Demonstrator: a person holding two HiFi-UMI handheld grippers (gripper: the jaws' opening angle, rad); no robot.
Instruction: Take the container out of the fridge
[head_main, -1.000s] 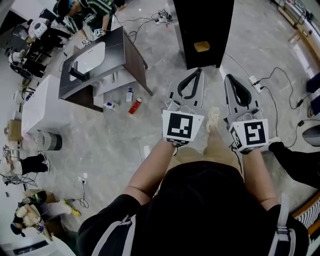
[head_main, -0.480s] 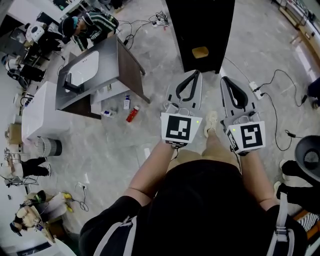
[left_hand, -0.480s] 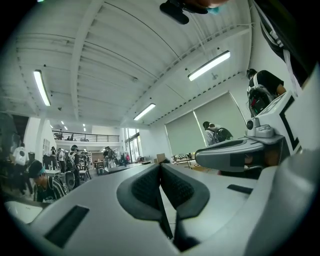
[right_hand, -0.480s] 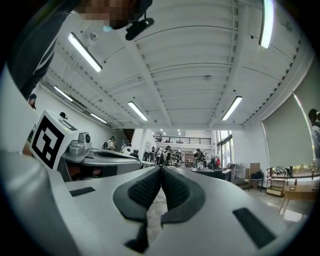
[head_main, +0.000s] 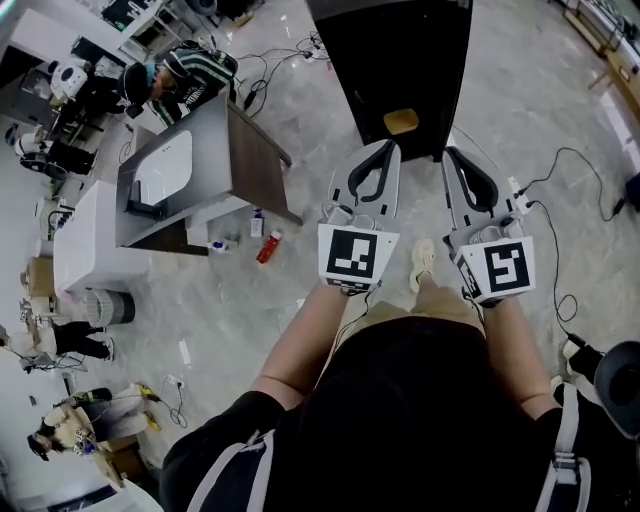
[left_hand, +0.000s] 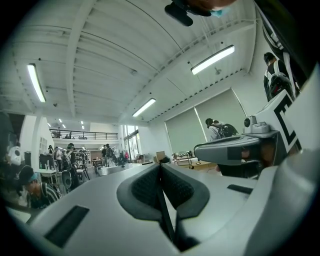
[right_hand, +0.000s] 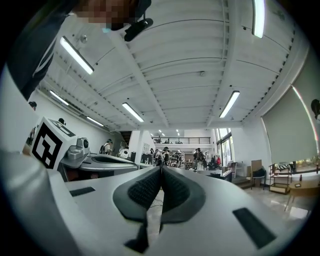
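Closer now, the fridge (head_main: 400, 60) stands just far of both tips. The left gripper (head_main: 386, 150) and right gripper (head_main: 453, 155) are clenched and empty. The container is unseen, probably inside, so one gripper should open before reaching the door.

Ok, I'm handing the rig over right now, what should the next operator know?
Left gripper: shut, empty.
Right gripper: shut, empty. The two are side by side, pointing forward.
The tall black cabinet just ahead, apparently the fridge, stands on the floor; I can't tell its door state from above. The container is not in view.
Done: nothing yet.
Left: reach the fridge, open it, take the container out.
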